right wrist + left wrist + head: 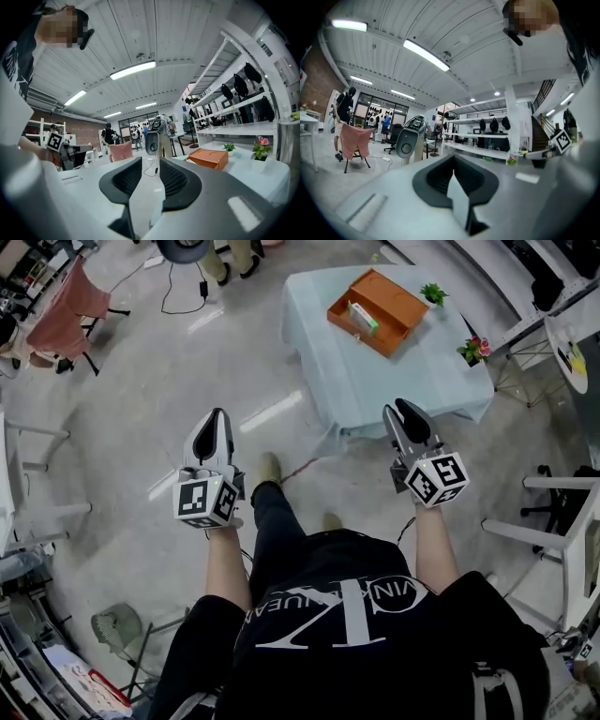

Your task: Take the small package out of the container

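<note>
An orange open container [394, 298] lies on a table with a pale blue cloth [375, 381], ahead and to the right. Inside it rests a small white and green package [363, 315]. My left gripper [217, 418] is held over the bare floor, well short of the table, with its jaws together and nothing in them; its own view shows the pads meeting [453, 164]. My right gripper [403, 413] hovers just before the table's near edge, its jaws apart and empty [151, 164]. The right gripper view shows the container [208, 158] from the side, with the package hidden.
A small green plant [433, 293] and a pot of pink flowers [475, 350] share the table. A chair draped in pink cloth [66, 310] stands at far left, white frames [562, 521] at right, a fan [117, 626] on the floor behind.
</note>
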The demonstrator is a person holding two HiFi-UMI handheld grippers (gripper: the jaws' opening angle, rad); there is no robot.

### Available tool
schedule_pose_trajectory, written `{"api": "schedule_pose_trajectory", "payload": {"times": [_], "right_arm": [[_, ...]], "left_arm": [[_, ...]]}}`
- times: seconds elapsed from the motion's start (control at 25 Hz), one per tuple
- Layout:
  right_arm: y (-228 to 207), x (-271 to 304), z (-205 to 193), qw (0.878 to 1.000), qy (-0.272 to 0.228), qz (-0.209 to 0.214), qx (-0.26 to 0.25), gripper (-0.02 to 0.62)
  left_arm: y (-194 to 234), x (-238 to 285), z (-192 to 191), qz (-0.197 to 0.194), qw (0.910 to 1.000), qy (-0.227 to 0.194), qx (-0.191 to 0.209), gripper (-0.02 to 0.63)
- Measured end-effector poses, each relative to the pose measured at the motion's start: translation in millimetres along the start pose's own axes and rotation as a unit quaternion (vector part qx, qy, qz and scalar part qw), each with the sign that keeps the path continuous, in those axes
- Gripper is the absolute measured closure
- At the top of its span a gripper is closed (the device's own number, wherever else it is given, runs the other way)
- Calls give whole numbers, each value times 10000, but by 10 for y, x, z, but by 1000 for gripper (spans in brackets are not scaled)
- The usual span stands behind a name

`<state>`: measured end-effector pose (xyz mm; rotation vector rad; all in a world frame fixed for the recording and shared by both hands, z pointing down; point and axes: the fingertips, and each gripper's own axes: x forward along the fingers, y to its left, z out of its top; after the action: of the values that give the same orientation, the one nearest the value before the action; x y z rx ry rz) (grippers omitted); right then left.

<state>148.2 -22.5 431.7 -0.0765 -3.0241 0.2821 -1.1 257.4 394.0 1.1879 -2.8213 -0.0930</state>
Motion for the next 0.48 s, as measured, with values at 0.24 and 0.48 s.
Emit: {"api": "schedule_pose_trajectory", "payload": {"times": [0.24,0.48], "right_arm": [[-168,717,106,9983,-75,-517,274,488],[-250,1406,188,9945,-86,-997,323,488]], "left_arm": [[481,886,103,-547,9985,88,-26,606],[911,1669,159,-1115,9935,237,-40,606]]}}
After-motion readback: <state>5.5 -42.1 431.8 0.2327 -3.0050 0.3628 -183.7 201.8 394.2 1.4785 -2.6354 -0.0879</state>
